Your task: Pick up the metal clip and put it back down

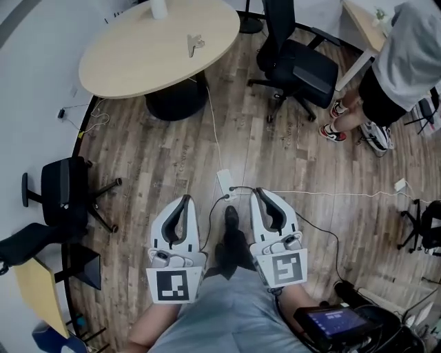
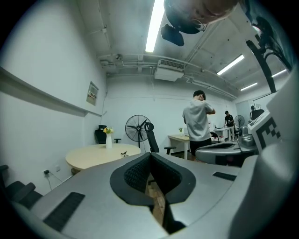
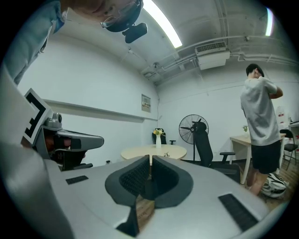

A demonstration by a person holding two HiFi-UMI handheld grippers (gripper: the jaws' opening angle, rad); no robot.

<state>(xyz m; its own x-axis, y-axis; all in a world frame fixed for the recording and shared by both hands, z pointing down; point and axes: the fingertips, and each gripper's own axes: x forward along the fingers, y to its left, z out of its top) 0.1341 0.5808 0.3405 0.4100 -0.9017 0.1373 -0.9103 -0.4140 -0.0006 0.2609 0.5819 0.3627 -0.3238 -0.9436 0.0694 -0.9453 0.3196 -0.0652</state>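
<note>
The metal clip (image 1: 195, 45) lies on the round beige table (image 1: 138, 55) at the far side of the room. It shows small on the table top in the left gripper view (image 2: 124, 154) and in the right gripper view (image 3: 167, 156). Both grippers hang low over the wooden floor, close to the person's body and far from the table. My left gripper (image 1: 185, 199) is shut with nothing between its jaws, whose tips meet (image 2: 150, 154). To its right, my right gripper (image 1: 260, 192) is also shut and empty (image 3: 150, 158).
A black office chair (image 1: 296, 65) stands right of the table, another chair (image 1: 65, 193) at the left. A person (image 1: 403, 62) stands at the far right by a desk. Cables and a white power strip (image 1: 225, 183) lie on the floor. A white vase (image 1: 159, 8) stands on the table.
</note>
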